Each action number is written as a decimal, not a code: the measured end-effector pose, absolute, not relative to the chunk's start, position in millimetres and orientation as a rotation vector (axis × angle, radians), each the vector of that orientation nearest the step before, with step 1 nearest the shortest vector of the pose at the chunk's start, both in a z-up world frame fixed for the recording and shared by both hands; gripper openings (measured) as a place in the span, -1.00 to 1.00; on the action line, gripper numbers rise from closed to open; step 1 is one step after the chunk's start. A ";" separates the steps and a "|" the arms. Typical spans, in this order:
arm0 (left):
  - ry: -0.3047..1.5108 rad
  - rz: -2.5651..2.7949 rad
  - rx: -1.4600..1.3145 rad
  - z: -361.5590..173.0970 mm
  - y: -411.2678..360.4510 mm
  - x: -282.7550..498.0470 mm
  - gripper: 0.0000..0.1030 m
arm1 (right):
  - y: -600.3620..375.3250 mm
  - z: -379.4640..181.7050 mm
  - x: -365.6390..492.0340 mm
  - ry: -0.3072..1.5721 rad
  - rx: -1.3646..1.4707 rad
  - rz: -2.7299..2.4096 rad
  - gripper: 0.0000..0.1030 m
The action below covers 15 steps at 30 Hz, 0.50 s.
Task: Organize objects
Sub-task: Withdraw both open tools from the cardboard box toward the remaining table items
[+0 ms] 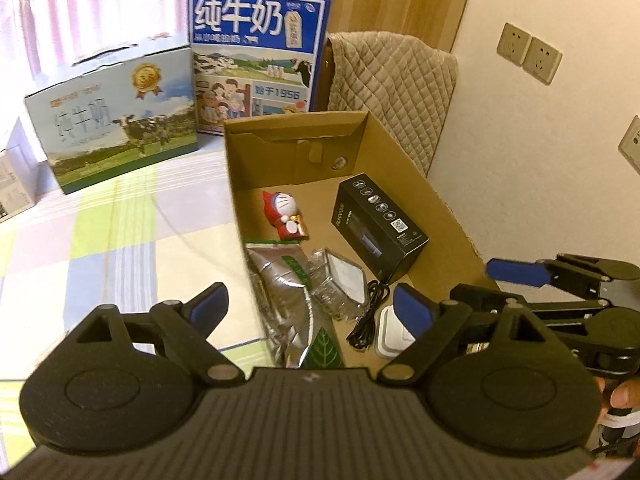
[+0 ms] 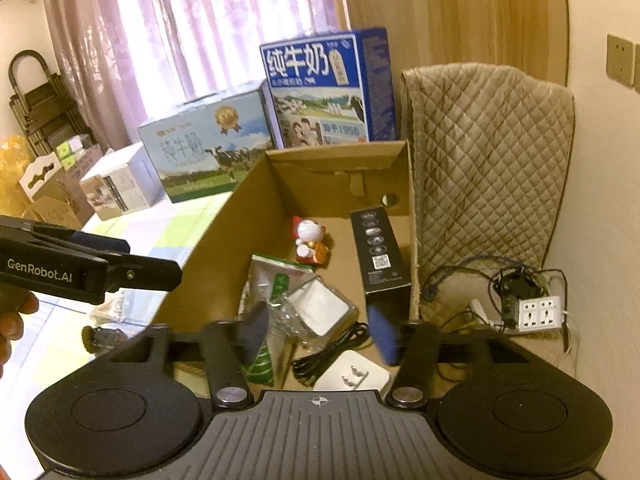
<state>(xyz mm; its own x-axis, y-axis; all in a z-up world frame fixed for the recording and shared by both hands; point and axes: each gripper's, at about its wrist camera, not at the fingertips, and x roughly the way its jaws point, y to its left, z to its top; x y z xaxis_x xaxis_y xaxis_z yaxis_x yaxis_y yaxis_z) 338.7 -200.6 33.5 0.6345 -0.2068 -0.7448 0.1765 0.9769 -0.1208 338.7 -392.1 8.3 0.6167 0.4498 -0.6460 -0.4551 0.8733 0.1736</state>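
Note:
An open cardboard box (image 1: 420, 168) (image 2: 224, 240) holds a red and white cat figurine (image 1: 285, 216) (image 2: 309, 242), a black product box (image 1: 378, 224) (image 2: 378, 248), a silver foil pouch with a green leaf (image 1: 288, 292) (image 2: 268, 308), a clear-wrapped white item (image 1: 340, 280) (image 2: 320, 308), a black cable (image 1: 366, 320) (image 2: 328, 356) and a white plug adapter (image 1: 390, 338) (image 2: 352, 376). My left gripper (image 1: 312, 308) hovers open over the box's near left wall, nothing between its fingers. My right gripper (image 2: 320, 332) hovers open above the box's near end, holding nothing.
Two milk cartons, pale (image 1: 112, 120) (image 2: 204, 148) and blue (image 1: 256, 56) (image 2: 328, 84), stand behind the box on a checked tablecloth (image 1: 120, 232). A quilted chair back (image 2: 488, 152) is at right, with a power strip and wires (image 2: 536, 312). Small boxes (image 2: 116, 184) sit far left.

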 end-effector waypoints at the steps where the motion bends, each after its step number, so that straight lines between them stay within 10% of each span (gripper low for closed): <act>1: 0.854 -0.215 -0.041 34.8 -197.4 334.2 0.71 | -390.3 10.5 334.3 0.733 -0.007 0.524 0.20; 15: 0.854 -0.133 -0.102 37.7 -147.7 276.5 0.76 | -354.6 20.4 290.5 0.716 -0.037 0.571 0.34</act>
